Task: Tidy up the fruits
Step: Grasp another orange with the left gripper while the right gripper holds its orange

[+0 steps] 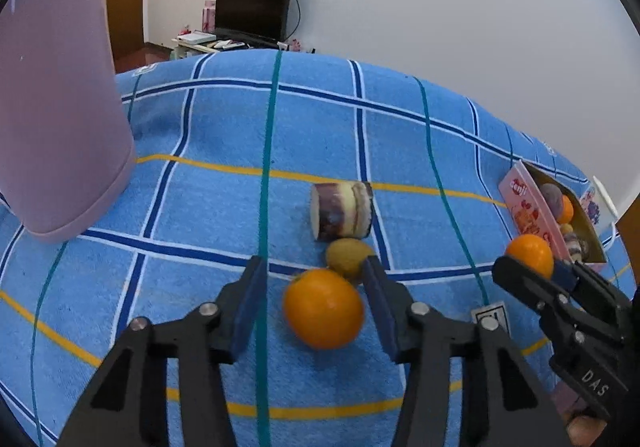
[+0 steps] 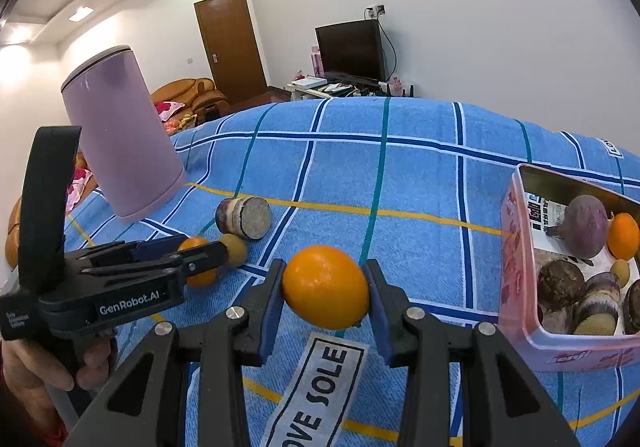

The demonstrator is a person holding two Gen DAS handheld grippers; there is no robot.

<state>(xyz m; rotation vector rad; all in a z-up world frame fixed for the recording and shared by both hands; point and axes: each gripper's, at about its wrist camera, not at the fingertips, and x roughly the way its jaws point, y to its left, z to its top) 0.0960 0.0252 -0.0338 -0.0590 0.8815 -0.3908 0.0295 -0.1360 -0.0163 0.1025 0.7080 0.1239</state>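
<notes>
Blue checked cloth (image 2: 420,187) is covering the table, with a white wall, a dark monitor (image 2: 352,49) and a brown door (image 2: 232,43) lying behind it. At the right edge a pink box (image 2: 516,267) is sitting open, holding a purple round fruit (image 2: 586,225), a small orange (image 2: 624,237), several dark brown and purple pieces (image 2: 560,281) and a few yellowish ones; the exact count is hard to tell. A tall lilac container (image 2: 124,135) is standing at the left, its top closed, so its contents are not showing.

The right gripper (image 2: 325,289) is holding an orange (image 2: 326,287) clamped between its blue fingers (image 2: 272,307), just left of the box and above the cloth. The left gripper (image 1: 316,301) is straddling a second orange (image 1: 323,309) on the cloth; its fingers (image 1: 250,307) are standing apart from the fruit on the left side, not pressing it. A greenish-brown kiwi (image 1: 348,259) is lying touching that orange, and a layered purple-and-cream cylinder (image 1: 342,217) is lying on its side just beyond.
</notes>
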